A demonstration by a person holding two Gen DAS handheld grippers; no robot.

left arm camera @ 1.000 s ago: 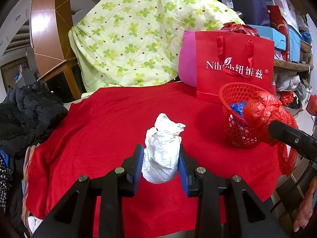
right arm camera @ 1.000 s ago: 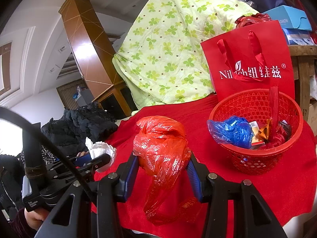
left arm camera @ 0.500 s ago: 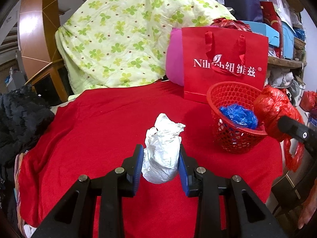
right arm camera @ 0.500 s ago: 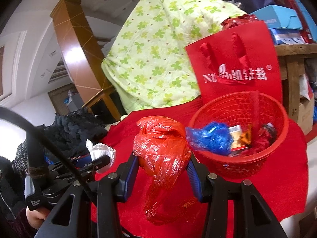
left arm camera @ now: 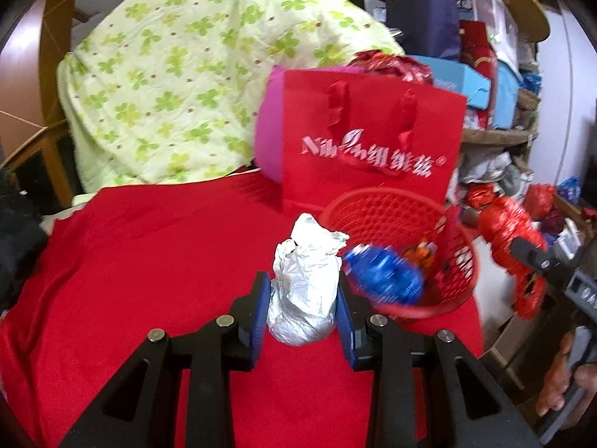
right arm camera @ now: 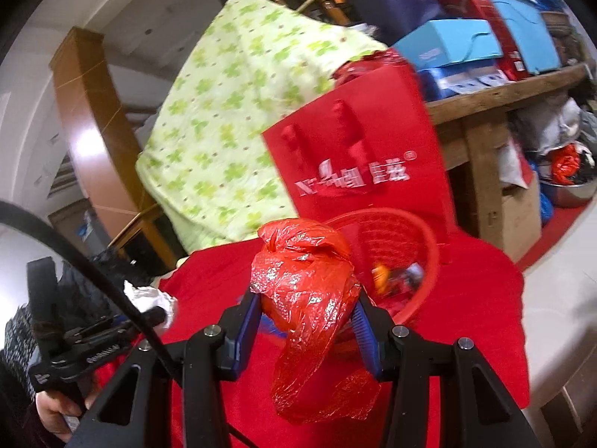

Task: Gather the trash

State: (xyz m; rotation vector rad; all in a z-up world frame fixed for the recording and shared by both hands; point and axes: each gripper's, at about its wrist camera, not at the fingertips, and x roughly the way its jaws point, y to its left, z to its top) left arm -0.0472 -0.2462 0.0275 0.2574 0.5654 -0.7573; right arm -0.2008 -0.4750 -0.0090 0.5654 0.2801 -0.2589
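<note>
My left gripper (left arm camera: 303,308) is shut on a crumpled white paper wad (left arm camera: 304,291), held above the red tablecloth just left of the red mesh basket (left arm camera: 460,261). The basket holds a blue plastic bag (left arm camera: 386,274) and small wrappers. My right gripper (right arm camera: 306,321) is shut on a crumpled red plastic bag (right arm camera: 306,298), held just in front of the basket (right arm camera: 425,246). The red bag also shows at the right of the left wrist view (left arm camera: 511,235), and the white wad shows at the left of the right wrist view (right arm camera: 149,295).
A red paper shopping bag (left arm camera: 373,149) stands behind the basket, with a pink cushion (left arm camera: 268,138) beside it. A green clover quilt (left arm camera: 179,86) is draped at the back. Black clothing (left arm camera: 15,239) lies left. Cluttered shelves and boxes (right arm camera: 455,44) stand at the right.
Both grippers have moved toward the red basket with their loads. The basket now sits much closer to both, directly beside the white wad and just behind the red bag.
</note>
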